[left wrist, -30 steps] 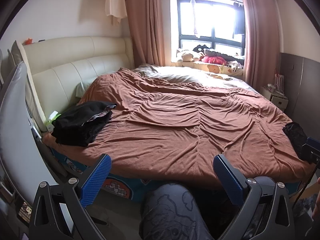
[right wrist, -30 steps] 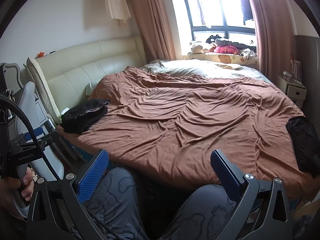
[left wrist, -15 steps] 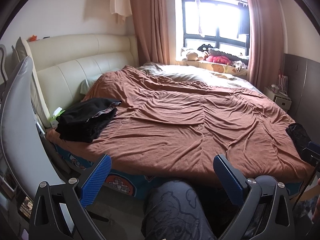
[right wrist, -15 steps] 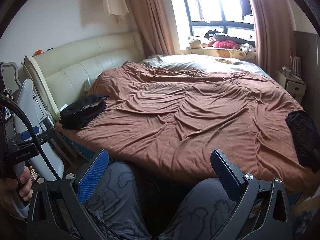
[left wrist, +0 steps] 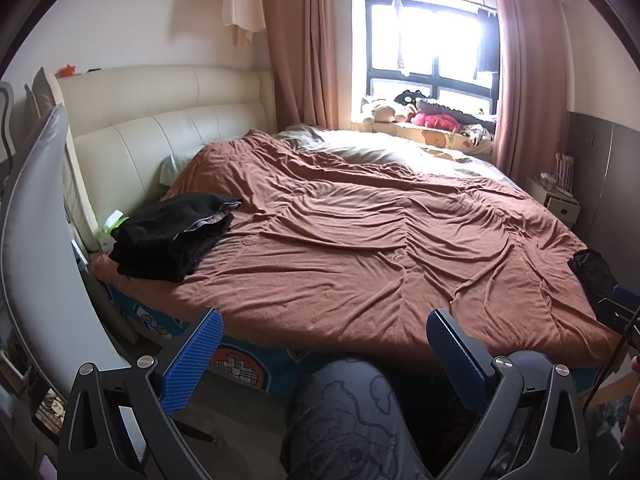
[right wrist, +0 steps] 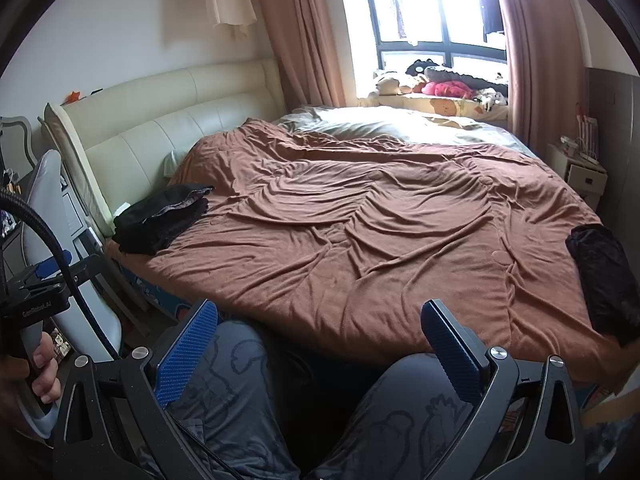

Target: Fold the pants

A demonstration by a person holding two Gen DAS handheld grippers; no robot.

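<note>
A pile of black pants (left wrist: 172, 236) lies on the near left corner of the bed, by the headboard; it also shows in the right wrist view (right wrist: 160, 218). Another black garment (right wrist: 604, 280) lies crumpled at the bed's right edge, and shows in the left wrist view (left wrist: 592, 268). My left gripper (left wrist: 324, 356) is open and empty, held off the bed's near edge above the person's knee. My right gripper (right wrist: 320, 344) is open and empty above the person's lap, well short of both garments.
A brown wrinkled duvet (left wrist: 360, 240) covers the bed. A cream headboard (left wrist: 160, 128) stands at the left, a grey chair back (left wrist: 32, 240) beside it. A nightstand (right wrist: 580, 176) stands at the far right. Stuffed toys (left wrist: 432, 118) line the window sill.
Both cameras have shifted slightly, with the bed sitting a little higher and farther in view. Both grippers stay open and empty; the garments have not moved.
</note>
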